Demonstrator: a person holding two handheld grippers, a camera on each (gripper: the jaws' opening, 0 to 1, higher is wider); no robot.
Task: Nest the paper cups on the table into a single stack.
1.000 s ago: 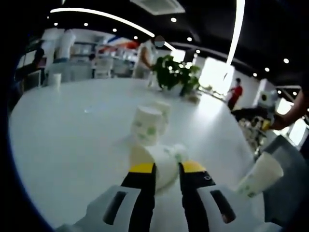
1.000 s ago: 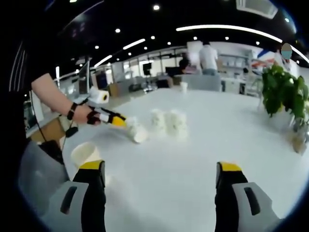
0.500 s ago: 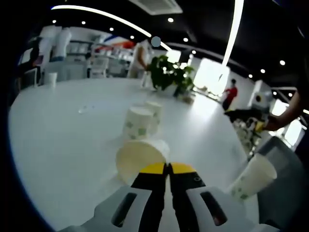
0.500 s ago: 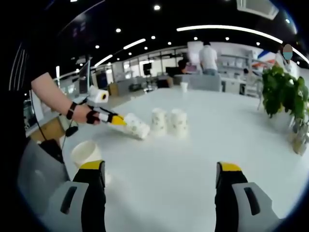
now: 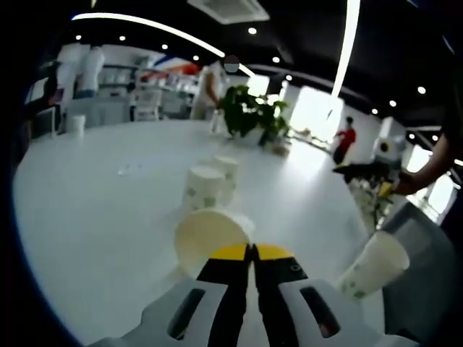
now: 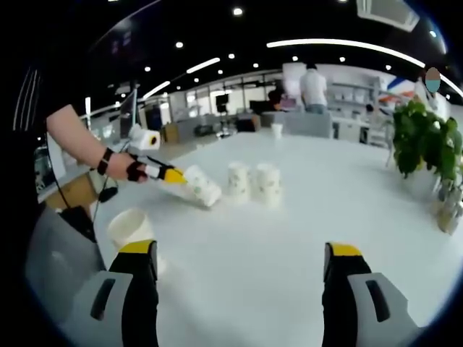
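Because its rim is pinched between the clenched jaws of the left gripper (image 5: 251, 253), the tilted cup (image 5: 210, 237) is held above the table (image 5: 94, 210), aimed toward two inverted cups (image 6: 253, 182) mid-surface. The right gripper (image 6: 240, 260) hangs released, its cup (image 6: 130, 230) near the table's edge.

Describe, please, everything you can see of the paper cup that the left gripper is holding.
The paper cup is white with faint green printing on its side and a plain cream inside. The left gripper is shut on its rim wall, jaws pinched close together. It is tipped on its side, open mouth facing the left gripper view's camera, base towards two upside-down cups. Whether it touches the white table cannot be told.
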